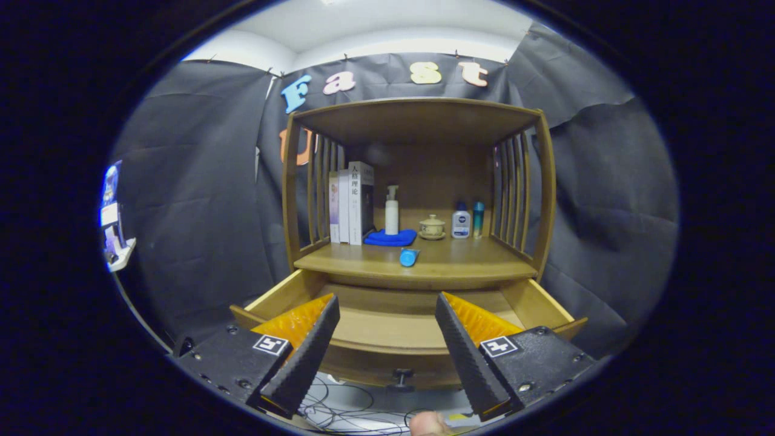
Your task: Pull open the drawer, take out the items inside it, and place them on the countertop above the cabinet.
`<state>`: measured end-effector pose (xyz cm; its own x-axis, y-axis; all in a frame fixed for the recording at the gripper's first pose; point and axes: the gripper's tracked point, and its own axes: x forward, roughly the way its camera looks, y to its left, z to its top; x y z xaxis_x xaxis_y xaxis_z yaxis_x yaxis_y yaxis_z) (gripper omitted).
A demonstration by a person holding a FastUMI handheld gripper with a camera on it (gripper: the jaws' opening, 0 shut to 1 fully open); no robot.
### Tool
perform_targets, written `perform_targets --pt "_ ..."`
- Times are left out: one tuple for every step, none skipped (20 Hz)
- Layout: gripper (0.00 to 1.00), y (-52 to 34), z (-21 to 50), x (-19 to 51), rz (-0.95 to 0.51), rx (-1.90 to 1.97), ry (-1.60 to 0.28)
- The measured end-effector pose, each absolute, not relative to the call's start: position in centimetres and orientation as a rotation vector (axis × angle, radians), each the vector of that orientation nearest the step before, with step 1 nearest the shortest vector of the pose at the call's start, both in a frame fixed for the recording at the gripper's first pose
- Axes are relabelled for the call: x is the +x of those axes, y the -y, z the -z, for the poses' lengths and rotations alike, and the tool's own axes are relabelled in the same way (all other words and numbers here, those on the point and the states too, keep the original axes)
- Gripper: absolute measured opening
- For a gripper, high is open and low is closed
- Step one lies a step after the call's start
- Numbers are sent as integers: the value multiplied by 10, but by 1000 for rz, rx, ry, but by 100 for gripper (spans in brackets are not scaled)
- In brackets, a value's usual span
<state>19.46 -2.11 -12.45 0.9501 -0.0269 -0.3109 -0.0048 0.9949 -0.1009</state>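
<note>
Drawer: drawer (399, 330) is pulled out from under the surface, and its little dark knob (401, 378) sits on the front, low between the two fingers.
Inside the drawer: the part of the bottom I can see looks bare; the fingers hide the two near corners, so I cannot tell if something small is left there.
Tool: tool (387, 339) is spread wide and pinches nothing; it hangs in front of the open drawer, with the drawer showing in the gap.
Surface: surface (472, 260) is the wooden top above the drawer, inside the cabinet (418, 115).
Blue thing: small blue tube-like thing (409, 257) lies on its side near the front of the surface, apart from the rest.
At the back: books (351, 203) stand on the left, a white pump bottle (392, 212) stands on a blue cloth (390, 238), then a small lidded cup (432, 227), and two small bottles (468, 221) on the right.
Done: I think the pulling part is done, and taking things out looks done or close to it.
Left: maybe a check of the hidden corners.
</note>
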Motion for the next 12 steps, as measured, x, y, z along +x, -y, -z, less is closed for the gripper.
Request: perform_targets --pt "100 23 131 190 13 -106 -305" --pt "100 25 139 185 13 -113 -296" --pt "100 28 148 183 16 -118 -298" --pt "100 30 161 178 19 -116 -317" --pt "100 32 173 175 27 -94 -342" --pt "100 33 185 171 24 -63 -365" --pt "100 35 194 169 26 -37 -373" --pt "100 40 201 169 31 -31 -370" --pt "100 46 208 170 42 -45 -362" --pt "100 49 214 170 49 -72 -356" --pt "100 51 218 173 52 -104 -350" --pt "100 53 221 176 62 -137 -342"
